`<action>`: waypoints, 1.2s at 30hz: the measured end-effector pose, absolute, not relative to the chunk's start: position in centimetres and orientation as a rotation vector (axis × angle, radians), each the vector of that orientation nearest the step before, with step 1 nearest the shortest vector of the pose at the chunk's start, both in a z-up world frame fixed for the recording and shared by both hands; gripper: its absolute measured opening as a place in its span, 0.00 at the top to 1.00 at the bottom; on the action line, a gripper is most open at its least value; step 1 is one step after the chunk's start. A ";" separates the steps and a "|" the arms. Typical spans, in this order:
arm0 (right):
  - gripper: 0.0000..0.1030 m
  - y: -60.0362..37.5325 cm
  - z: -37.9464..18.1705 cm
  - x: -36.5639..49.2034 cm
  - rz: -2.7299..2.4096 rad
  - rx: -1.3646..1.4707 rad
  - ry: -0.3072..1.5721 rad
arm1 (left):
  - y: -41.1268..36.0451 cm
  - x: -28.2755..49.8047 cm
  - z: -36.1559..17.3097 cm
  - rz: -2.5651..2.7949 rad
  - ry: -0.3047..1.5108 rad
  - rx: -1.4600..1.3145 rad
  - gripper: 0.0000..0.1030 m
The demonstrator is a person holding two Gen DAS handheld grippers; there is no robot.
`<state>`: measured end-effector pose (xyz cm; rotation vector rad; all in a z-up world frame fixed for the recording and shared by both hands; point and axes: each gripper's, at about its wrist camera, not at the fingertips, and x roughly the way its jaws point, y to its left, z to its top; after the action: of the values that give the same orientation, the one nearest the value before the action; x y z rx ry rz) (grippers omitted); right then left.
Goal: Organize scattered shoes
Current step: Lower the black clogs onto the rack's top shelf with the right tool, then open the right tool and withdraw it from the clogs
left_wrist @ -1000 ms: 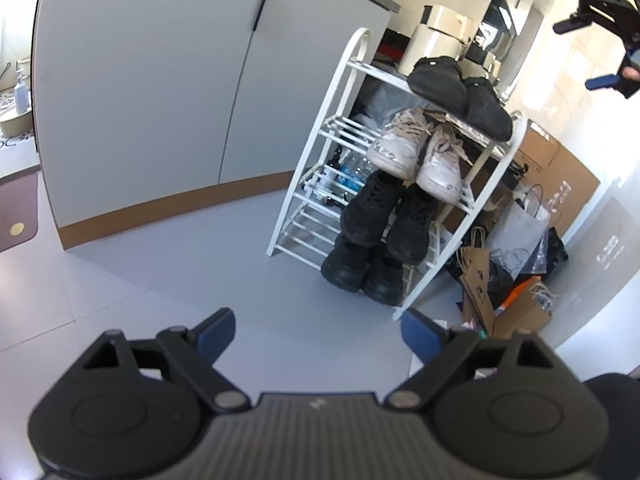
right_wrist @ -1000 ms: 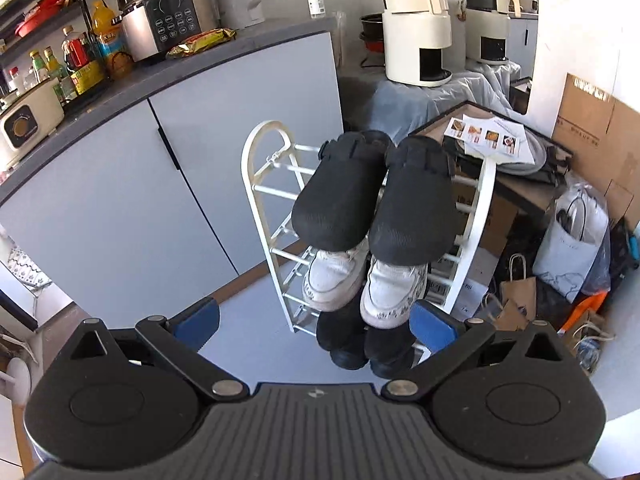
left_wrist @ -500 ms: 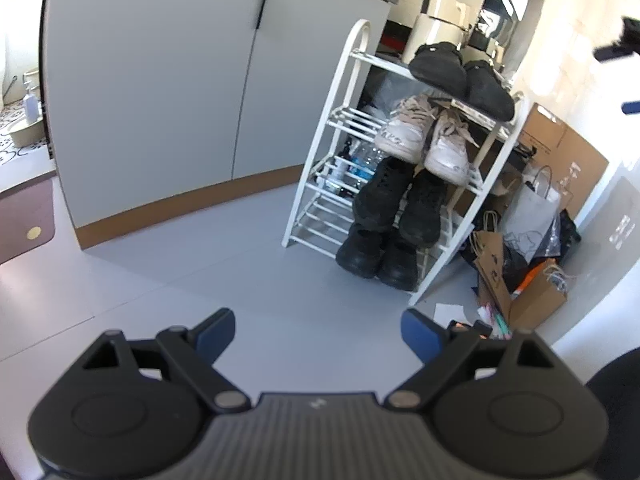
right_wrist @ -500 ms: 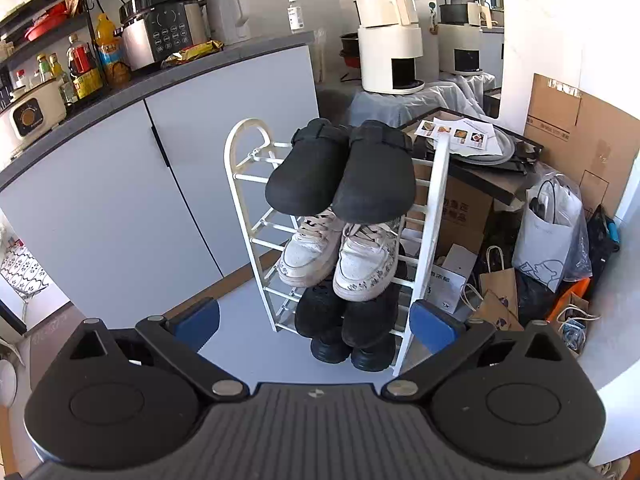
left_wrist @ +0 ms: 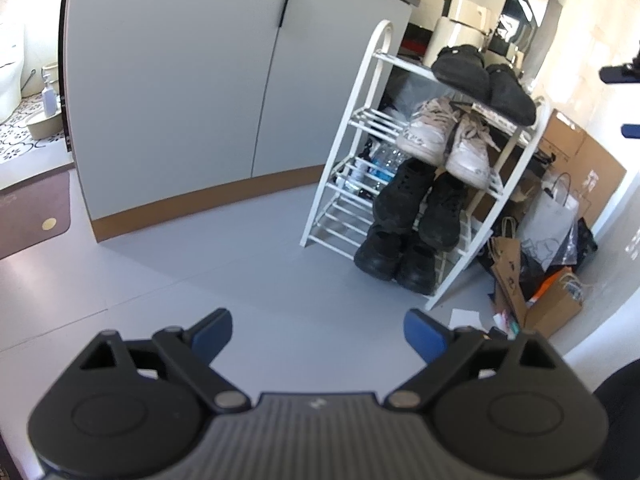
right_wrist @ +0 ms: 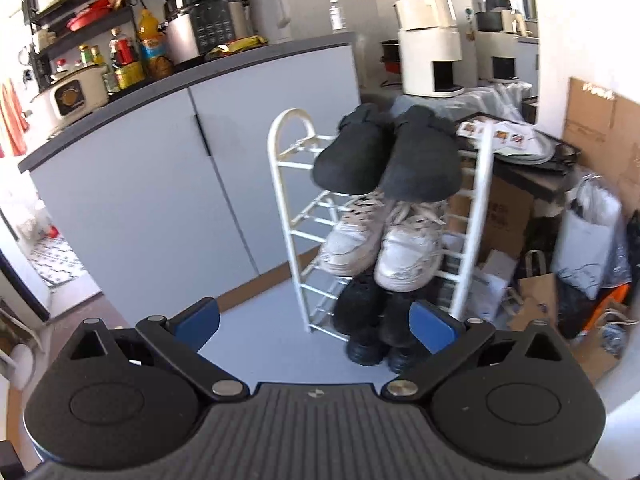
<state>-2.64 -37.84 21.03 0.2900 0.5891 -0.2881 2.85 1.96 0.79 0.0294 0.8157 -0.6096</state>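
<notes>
While shoe rack (left_wrist: 404,152) stands filled, left tongs (left_wrist: 318,334) and right tongs (right_wrist: 314,322) hover wide, empty, aimed toward it.

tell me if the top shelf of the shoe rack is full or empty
Full. A pair of black clogs sits side by side on the white rack's top shelf, toes overhanging the front; both views show them.

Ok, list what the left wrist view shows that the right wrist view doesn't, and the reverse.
Left wrist only: the brown floor mat and the open left tool. Right wrist only: the silver rice cooker, white electric kettle and orange juice bottle on the counter, plus the open right tool. Both: the white wire shoe rack with four shoe pairs.
</notes>
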 end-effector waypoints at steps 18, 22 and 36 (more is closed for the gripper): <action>0.00 -35.2 7.5 2.4 -0.249 0.172 0.536 | 3.0 3.8 -0.9 -0.532 0.757 0.035 0.08; 0.00 -34.4 6.0 4.0 -0.272 0.111 0.585 | 4.2 5.1 -1.9 -0.483 0.760 -0.017 0.08; 0.00 -34.4 6.1 6.5 -0.270 0.132 0.550 | 3.7 9.7 -4.2 -0.442 0.721 -0.036 0.07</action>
<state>6.50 -34.43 6.12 0.1317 0.5495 -0.2704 9.71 3.67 -4.21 -0.0359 0.7210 -0.4421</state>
